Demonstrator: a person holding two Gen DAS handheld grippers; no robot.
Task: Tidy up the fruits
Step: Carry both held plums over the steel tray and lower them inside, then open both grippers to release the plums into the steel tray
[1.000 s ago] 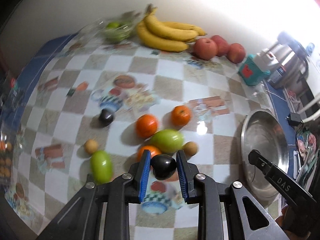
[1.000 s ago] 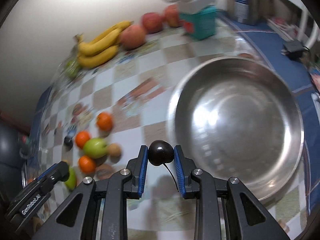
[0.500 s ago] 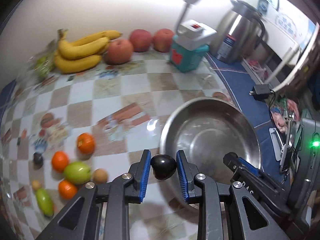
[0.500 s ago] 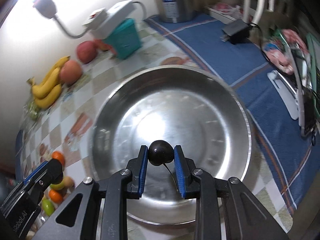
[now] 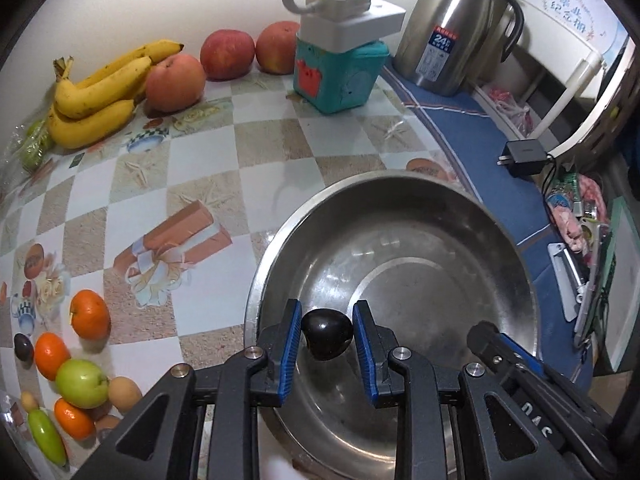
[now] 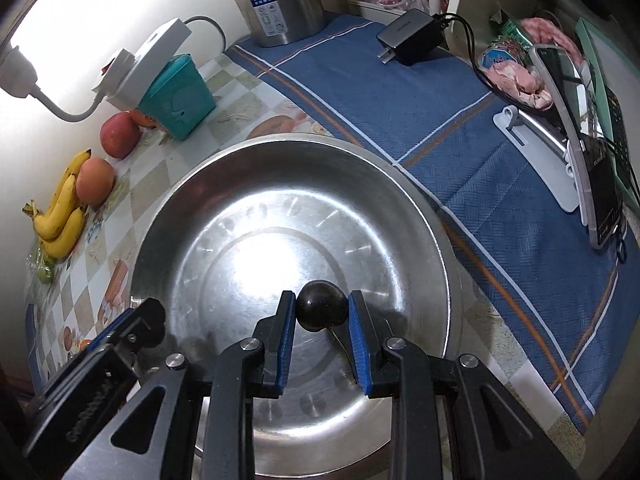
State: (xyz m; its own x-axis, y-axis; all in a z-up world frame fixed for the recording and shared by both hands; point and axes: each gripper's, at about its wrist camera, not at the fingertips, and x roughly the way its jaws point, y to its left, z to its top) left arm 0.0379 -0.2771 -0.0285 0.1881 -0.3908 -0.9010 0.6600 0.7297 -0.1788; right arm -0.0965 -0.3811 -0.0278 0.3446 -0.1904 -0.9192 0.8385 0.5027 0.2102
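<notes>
Steel bowl [image 5: 516, 248] on the checked counter [image 5: 208, 168], seen from both wrist cameras, with our two grippers held above its interior. We hold the left gripper [image 5: 326, 338] over the near left part of the bowl, its jaws closed on a dark plum [image 5: 327, 334] that sits between the blue pads [image 5: 289, 336]. We hold the right gripper [image 6: 321, 314] over the bowl's centre, its jaws clamped on a second dark plum [image 6: 321, 306], whose thin stem hangs below it. In the left wrist view, the remaining loose fruit lies in a cluster on the counter to the left of the bowl: oranges [image 5: 90, 314], a green apple [image 5: 81, 384], a third plum [image 5: 23, 347] and a small green mango [image 5: 46, 442]. Bananas [image 5: 100, 88] and three red apples [image 5: 227, 54] lie along the far wall, the nearest apple touching the bananas. A teal box [image 5: 340, 76] carrying a white power strip [image 5: 354, 16] stands beside a steel kettle [image 5: 452, 28] on the blue cloth [image 6: 460, 128].
</notes>
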